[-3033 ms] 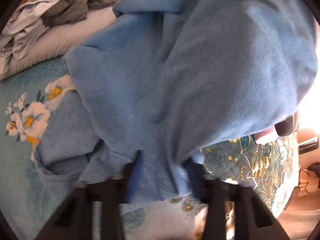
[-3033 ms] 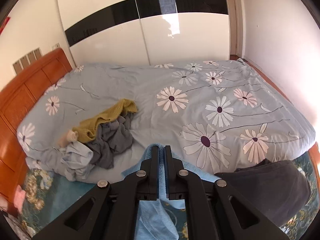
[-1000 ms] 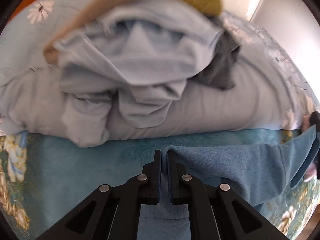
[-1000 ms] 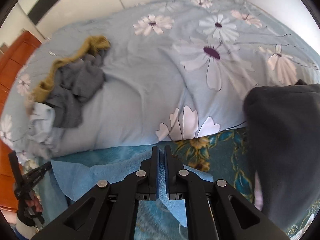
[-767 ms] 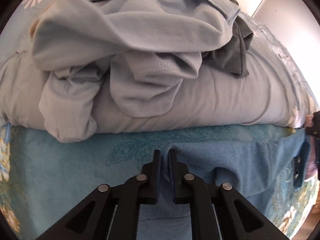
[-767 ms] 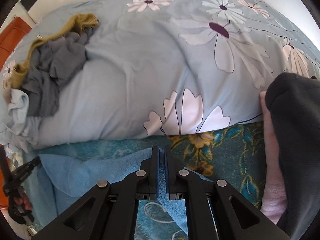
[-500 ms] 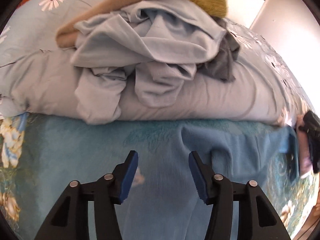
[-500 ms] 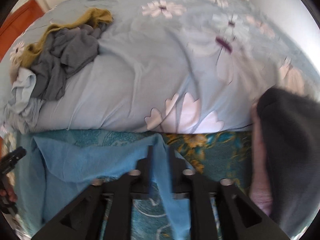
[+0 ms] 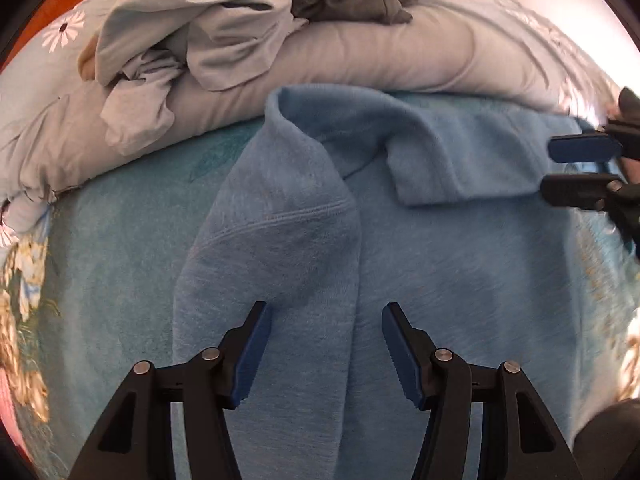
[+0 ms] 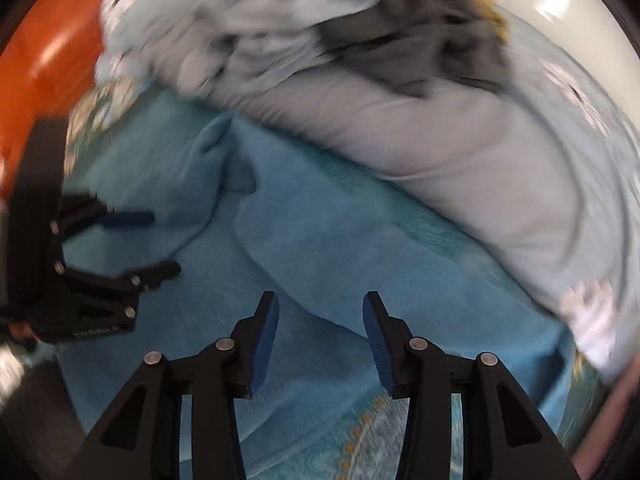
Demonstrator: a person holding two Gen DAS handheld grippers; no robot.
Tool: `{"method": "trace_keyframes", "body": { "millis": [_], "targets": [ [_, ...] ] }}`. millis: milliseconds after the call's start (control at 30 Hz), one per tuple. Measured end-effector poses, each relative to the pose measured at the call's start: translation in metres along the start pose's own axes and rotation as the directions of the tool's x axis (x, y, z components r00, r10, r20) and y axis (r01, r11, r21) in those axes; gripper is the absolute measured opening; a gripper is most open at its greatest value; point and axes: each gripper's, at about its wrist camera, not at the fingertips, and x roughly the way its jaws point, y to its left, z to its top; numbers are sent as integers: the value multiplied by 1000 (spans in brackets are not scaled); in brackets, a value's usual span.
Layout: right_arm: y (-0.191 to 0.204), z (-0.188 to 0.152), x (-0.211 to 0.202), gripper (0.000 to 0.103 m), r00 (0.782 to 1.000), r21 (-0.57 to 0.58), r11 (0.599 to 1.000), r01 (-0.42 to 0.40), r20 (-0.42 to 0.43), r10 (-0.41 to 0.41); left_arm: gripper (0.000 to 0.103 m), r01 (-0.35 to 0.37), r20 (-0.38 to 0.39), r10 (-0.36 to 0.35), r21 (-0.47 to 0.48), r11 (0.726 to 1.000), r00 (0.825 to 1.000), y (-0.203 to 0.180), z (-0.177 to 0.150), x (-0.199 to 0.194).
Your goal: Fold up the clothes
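A: Why is the blue sweatshirt (image 9: 400, 240) lying loose on the teal blanket (image 9: 120, 240)?

B: Likely so it can be flattened before folding. The left gripper (image 9: 326, 334) and right gripper (image 10: 320, 330) both hover over it, jaws spread apart, gripping nothing. The unfolded pile (image 9: 224, 20) waits on the bed behind.

left claw (image 9: 324, 350): black angular arms, blue ribbed pads, silver screws | right claw (image 10: 320, 342): same black frame, blue pads, silver screws

Teal floral bedspread (image 9: 112, 240) carries blue sweatshirt (image 9: 440, 248) spread flat; rolled grey duvet (image 9: 380, 56) behind, topped by clothes heap (image 9: 224, 20).
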Motion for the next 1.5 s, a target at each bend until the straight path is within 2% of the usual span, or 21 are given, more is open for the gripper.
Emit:
{"method": "trace_keyframes", "body": {
  "millis": [100, 167, 233, 267, 333, 400, 433, 500, 567, 667, 700, 800, 867, 1000, 1100, 1233, 1267, 1300, 1367, 1433, 1500],
  "targets": [
    [7, -4, 14, 45, 999, -77, 996, 38, -29, -41, 61, -17, 15, 16, 30, 999, 1000, 1, -5, -3],
    [5, -8, 22, 45, 997, -93, 994, 53, -44, -57, 55, -28, 27, 27, 31, 999, 999, 5, -8, -7],
    [2, -10, 24, 45, 997, -91, 994, 56, -40, -60, 35, -38, 41, 37, 21, 999, 998, 12, -11, -12],
    [0, -10, 24, 45, 997, -88, 994, 60, -33, -63, 30, -35, 47, 34, 7, 999, 998, 18, -12, -15],
    [-6, -11, 21, 30, 997, -79, 994, 78, -18, -79, 11, -16, 62, 17, -26, 1000, 998, 30, -14, -22],
    [-14, -10, 15, 7, 996, -59, 995, 85, 2, -85, 5, 12, 82, -7, -64, 998, 997, 44, -15, -30],
    [-20, -9, 10, 5, 997, -35, 997, 71, 17, -70, 3, 16, 101, -7, -84, 996, 995, 52, -14, -37],
    [-34, -5, -3, 5, 998, 19, 999, 40, 57, -41, 3, 19, 149, 0, -124, 992, 989, 71, -12, -54],
    [-54, 3, -24, 4, 992, 88, 996, 11, 124, -22, 3, 77, 205, -36, -198, 977, 978, 100, -8, -73],
    [-80, 23, -46, 4, 980, 173, 985, -25, 200, -10, 3, 89, 266, -2, -318, 944, 964, 149, 1, -93],
    [-86, 32, -50, 4, 976, 196, 980, -34, 215, -10, 3, 101, 274, -4, -339, 935, 962, 153, 0, -91],
    [-97, 56, -51, 4, 972, 233, 971, -44, 234, -12, 3, 146, 307, -22, -386, 911, 951, 185, 22, -75],
    [-101, 76, -42, 4, 974, 248, 968, -41, 226, -17, 3, 137, 294, -14, -401, 906, 956, 187, 47, -46],
    [-108, 104, -22, 4, 980, 290, 957, -26, 195, -32, 2, 121, 262, -12, -405, 906, 965, 204, 67, -24],
    [-114, 114, -4, 4, 990, 331, 944, -13, 140, -35, 3, 160, 216, -67, -450, 879, 974, 219, 74, -2],
    [-108, 109, -7, 5, 991, 340, 940, 22, 120, -66, 6, 193, 172, -124, -476, 858, 977, 221, 67, 4],
    [-104, 103, -17, 10, 987, 334, 942, 41, 133, -90, 6, 199, 167, -134, -478, 855, 977, 220, 64, 3],
    [-101, 97, -27, 20, 983, 328, 943, 60, 146, -113, 7, 201, 176, -132, -471, 859, 976, 218, 57, -5],
    [-94, 85, -47, 30, 972, 318, 943, 98, 172, -159, 18, 176, 177, -103, -464, 868, 979, 209, 37, -20],
    [-85, 61, -66, 30, 967, 319, 941, 110, 184, -175, 40, 140, 169, -67, -467, 873, 983, 201, 15, -32],
    [-80, 30, -72, 30, 978, 344, 934, 96, 142, -153, 43, 137, 153, -70, -485, 864, 986, 188, -14, -37]
  ]
}}
